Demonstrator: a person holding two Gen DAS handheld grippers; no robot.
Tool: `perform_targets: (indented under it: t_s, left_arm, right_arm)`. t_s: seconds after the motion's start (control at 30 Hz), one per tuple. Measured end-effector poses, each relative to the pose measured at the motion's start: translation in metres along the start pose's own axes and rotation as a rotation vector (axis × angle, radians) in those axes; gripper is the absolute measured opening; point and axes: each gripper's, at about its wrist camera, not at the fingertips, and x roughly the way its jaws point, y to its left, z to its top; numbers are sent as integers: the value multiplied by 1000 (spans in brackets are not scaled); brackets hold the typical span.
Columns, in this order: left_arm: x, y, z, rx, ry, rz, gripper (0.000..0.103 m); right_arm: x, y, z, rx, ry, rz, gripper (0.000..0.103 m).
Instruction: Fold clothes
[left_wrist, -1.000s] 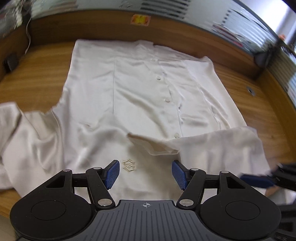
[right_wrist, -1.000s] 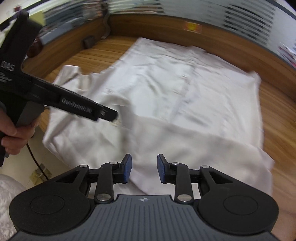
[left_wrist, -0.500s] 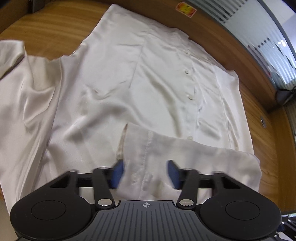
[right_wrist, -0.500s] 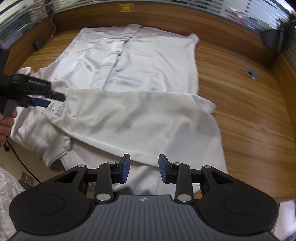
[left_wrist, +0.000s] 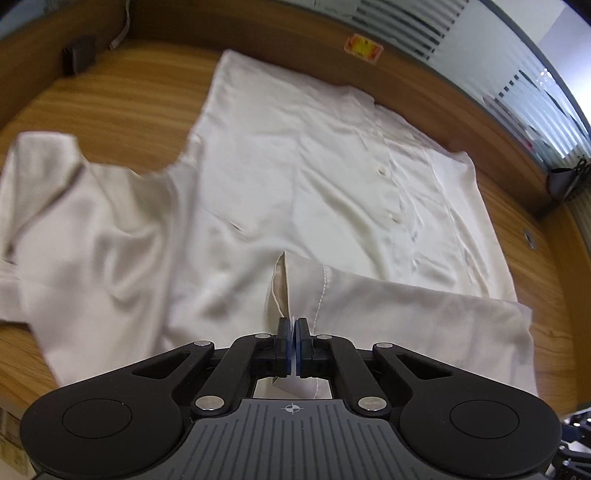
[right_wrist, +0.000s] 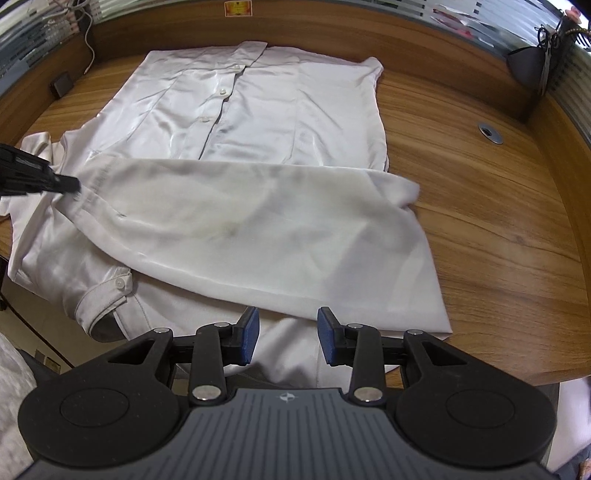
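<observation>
While the white shirt (right_wrist: 258, 110) lies flat mid-frame on the desk (right_wrist: 498, 221), one sleeve (right_wrist: 258, 221) is folded across. The left gripper (left_wrist: 293, 332) pinches its cuff; the right gripper (right_wrist: 288, 332) is opening, holding nothing. Most folding remains.

Both cameras rode on the handheld grippers and looked steeply down along their fingers at the white shirt (left_wrist: 295, 177) spread on the wooden desk (right_wrist: 480, 192). The left wrist view sat close over the shirt's folded sleeve cuff (left_wrist: 295, 280), facing the hem. The right wrist view hung over the shirt's near edge, facing the same way. Both shared the button placket (right_wrist: 221, 92) and sleeve.
</observation>
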Motion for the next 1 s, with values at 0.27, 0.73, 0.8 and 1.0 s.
perform_targets:
  t_s: [0.27,0.73,0.8,1.0]
  left_arm:
    - [-18,25,0,42,-21,85,4]
    - [-10,44,-2,2,-5,195,6]
    - [-14,41,-2,-12,-21,182,14]
    - [-16,25,0,22,-33,170,31]
  right_arm:
    - [7,6,-1,-17,11,-3,45]
    - [11,-24,1,19,-12,-77,46]
    - [15,-42,-1,58,-16,-92,46]
    - [39,-93,7,160,-41,-71,46]
